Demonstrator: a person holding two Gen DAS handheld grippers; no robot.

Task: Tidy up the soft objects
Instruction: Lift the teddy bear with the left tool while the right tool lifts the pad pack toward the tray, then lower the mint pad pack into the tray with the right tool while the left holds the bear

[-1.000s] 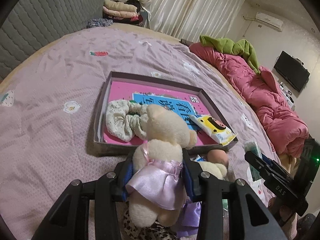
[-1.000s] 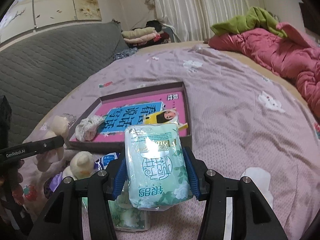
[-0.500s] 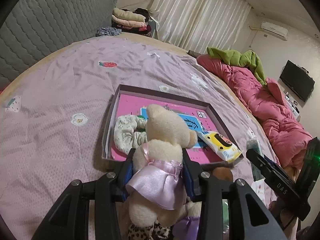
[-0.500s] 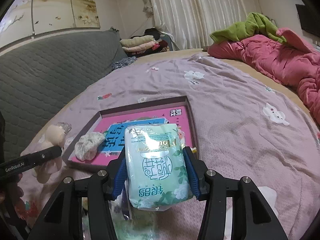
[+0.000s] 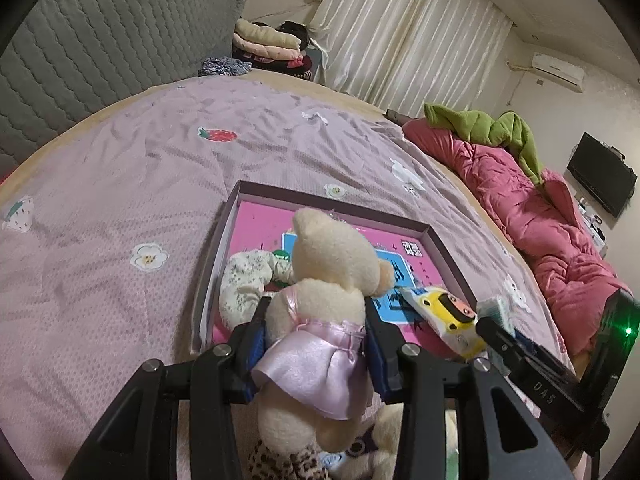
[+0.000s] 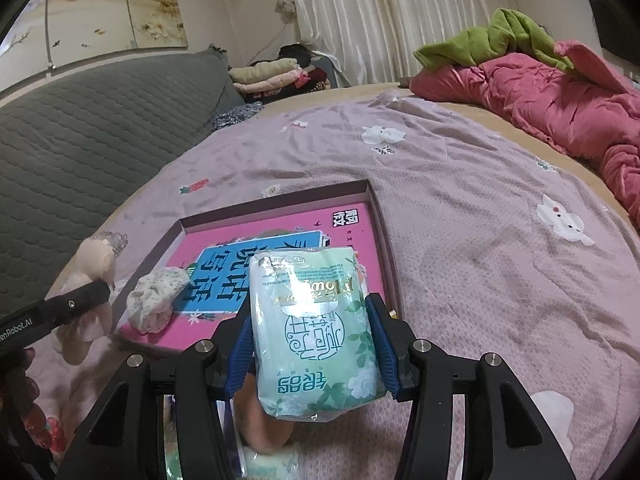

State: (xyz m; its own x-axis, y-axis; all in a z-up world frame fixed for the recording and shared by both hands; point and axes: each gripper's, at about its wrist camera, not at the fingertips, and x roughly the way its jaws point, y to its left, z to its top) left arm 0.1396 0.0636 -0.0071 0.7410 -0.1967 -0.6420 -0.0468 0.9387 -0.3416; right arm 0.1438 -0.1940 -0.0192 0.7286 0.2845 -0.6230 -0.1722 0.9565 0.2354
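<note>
I am squeezing the plush bear (image 5: pixel 320 300) at its waist in my left gripper (image 5: pixel 316 346); it is light and yielding. My right gripper (image 6: pixel 314 354) is pinching the slick green tissue pack (image 6: pixel 316 328) across its middle, the shallow box (image 6: pixel 376 216) lying just ahead of both.

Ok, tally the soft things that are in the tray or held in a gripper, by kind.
Plush bear: 1, in the left gripper.
Wrapped packs: 2, green pack in the right gripper, yellow pack in the tray.
Floral cloth bundle: 1, in the tray.
Total: 4.
</note>
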